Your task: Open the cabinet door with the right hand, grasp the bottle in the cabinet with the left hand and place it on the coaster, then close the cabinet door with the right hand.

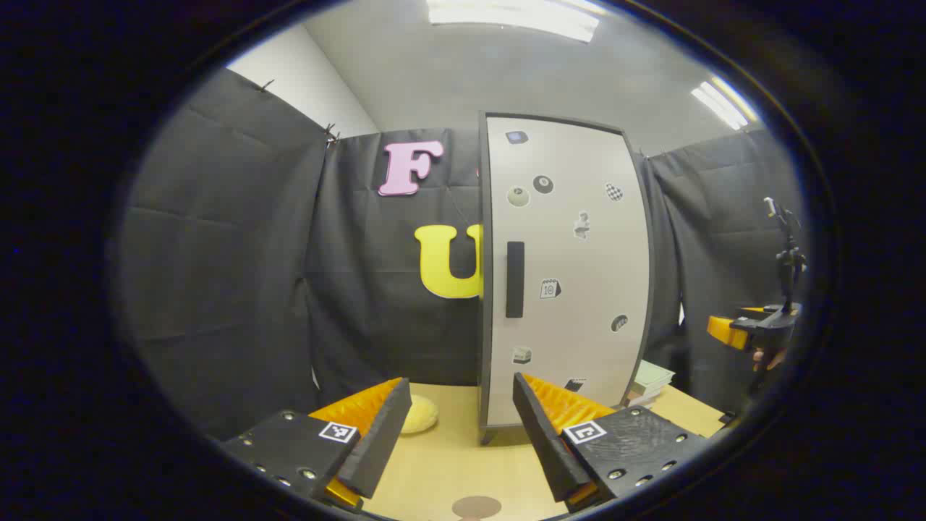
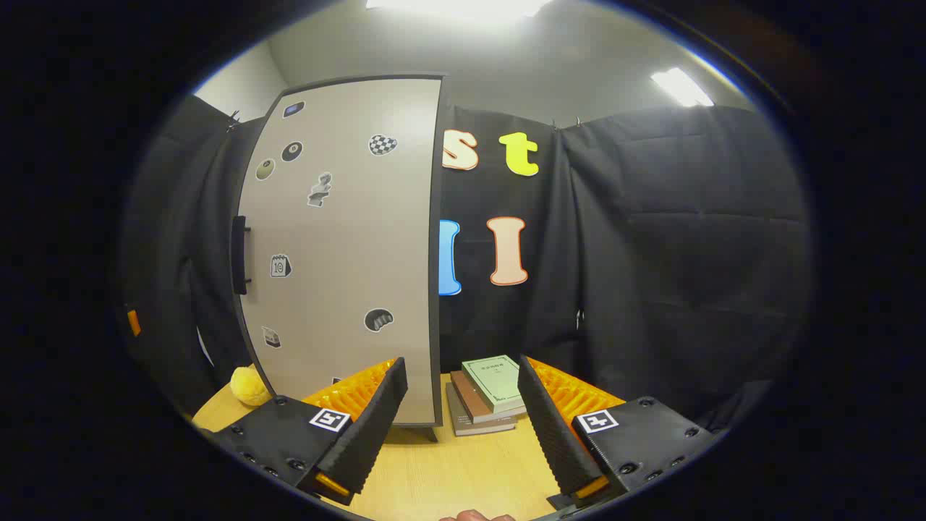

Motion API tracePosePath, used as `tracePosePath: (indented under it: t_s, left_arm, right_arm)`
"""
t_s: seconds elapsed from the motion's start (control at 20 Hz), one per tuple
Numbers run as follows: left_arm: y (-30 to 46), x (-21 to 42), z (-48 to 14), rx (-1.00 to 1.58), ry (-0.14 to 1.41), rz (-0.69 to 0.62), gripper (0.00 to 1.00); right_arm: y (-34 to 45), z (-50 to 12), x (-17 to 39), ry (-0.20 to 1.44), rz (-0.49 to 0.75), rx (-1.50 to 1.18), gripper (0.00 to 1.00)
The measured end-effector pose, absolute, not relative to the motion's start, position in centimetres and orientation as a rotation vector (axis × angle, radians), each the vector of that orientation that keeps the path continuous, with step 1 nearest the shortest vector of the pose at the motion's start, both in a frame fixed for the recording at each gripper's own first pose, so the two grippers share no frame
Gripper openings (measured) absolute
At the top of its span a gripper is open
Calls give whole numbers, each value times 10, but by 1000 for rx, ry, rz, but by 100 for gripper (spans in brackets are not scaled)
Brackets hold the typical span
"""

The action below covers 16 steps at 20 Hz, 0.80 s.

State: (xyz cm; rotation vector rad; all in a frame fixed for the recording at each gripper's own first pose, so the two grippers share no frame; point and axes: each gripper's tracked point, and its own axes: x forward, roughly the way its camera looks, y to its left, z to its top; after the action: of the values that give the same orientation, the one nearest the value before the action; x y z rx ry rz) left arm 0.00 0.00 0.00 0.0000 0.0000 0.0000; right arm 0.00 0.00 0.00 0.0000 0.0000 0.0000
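The cabinet (image 1: pixel 568 275) served as the landmark; it stood upright on the wooden table (image 1: pixel 448 463) with its door shut, so the step in hand appeared to be the first one, opening the door with the right hand.

Left of the cabinet, low on the table, lay a small yellow object (image 1: pixel 419 414). In front of the cabinet and nearer the onlooker sat the round brown coaster (image 1: pixel 476 506), bare. The left gripper (image 1: pixel 463 434) hung before the cabinet's lower left corner, its fingers spread wide and holding nothing.

The dark vertical handle (image 1: pixel 514 279) ran along the door's left edge at about mid-height. To do the step well, the right gripper (image 2: pixel 463 427), also wide open and empty, would probably need to rise and cross to that handle (image 2: pixel 239 255), close both fingers round the bar, and pull along the arc of the hinge, which seemed to lie on the door's right edge.

The door was pale grey with a dark frame and carried several small stickers. The bottle was hidden behind it.

Right of the cabinet, beside its foot, rested a stack of books (image 2: pixel 486 394).
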Motion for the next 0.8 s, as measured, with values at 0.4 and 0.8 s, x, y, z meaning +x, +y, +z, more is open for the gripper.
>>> tracePosePath:
  t_s: [0.4, 0.8]
  left_arm:
    - [1, -1, -26, -13, 52, -20, 86]
    - [2, 3, -30, -28, 55, -18, 85]
  right_arm:
    - [4, -5, -11, 9, -15, 7, 98]
    - [18, -7, -9, 19, 24, -4, 98]
